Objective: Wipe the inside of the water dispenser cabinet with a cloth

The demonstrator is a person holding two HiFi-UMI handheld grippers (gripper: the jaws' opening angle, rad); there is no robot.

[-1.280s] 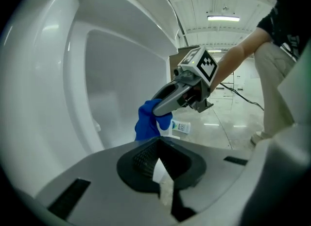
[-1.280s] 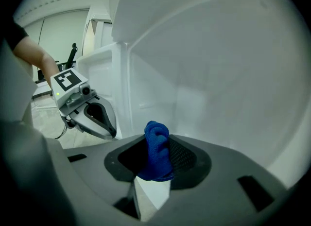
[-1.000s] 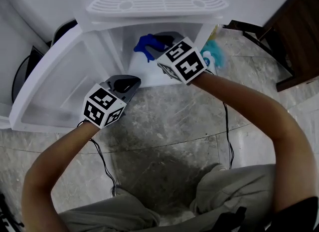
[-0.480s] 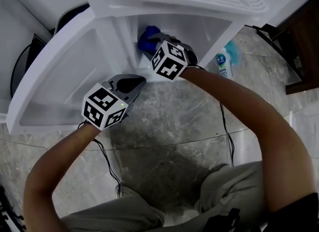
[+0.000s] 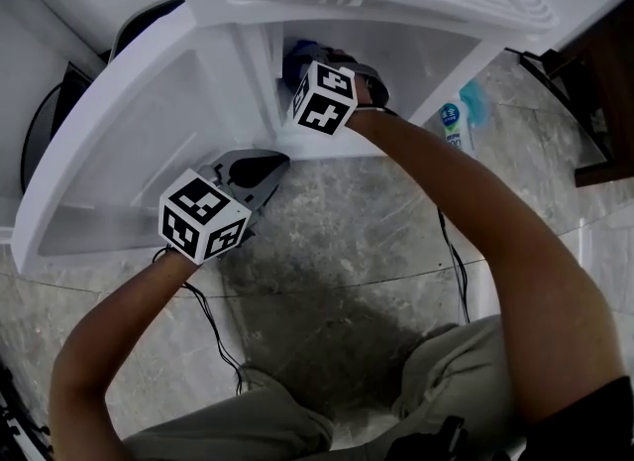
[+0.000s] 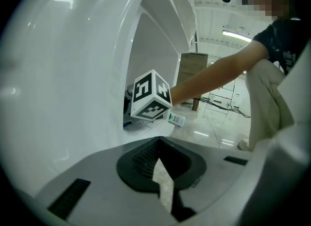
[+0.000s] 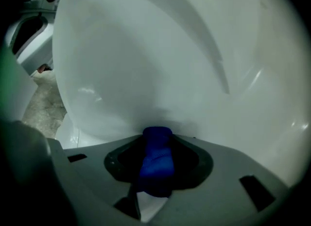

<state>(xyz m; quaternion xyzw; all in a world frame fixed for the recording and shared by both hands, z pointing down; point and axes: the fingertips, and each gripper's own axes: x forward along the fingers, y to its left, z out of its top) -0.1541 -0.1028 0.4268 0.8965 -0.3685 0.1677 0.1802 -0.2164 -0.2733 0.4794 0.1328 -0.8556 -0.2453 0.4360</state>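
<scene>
A blue cloth [image 7: 156, 162] is pinched between the 2 jaws of the right gripper [image 7: 155, 140], which is held inside the white water dispenser cabinet [image 5: 426, 53], with the cloth close to the inner wall. The jaws of the left gripper [image 5: 269, 166] are pressed together on nothing. This gripper is held outside, just beside the open door [image 5: 119, 152], above the stone floor [image 5: 347, 241].

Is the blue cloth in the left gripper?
No: the left gripper is shut and empty; the crumpled blue cloth is clamped in the right gripper.
</scene>
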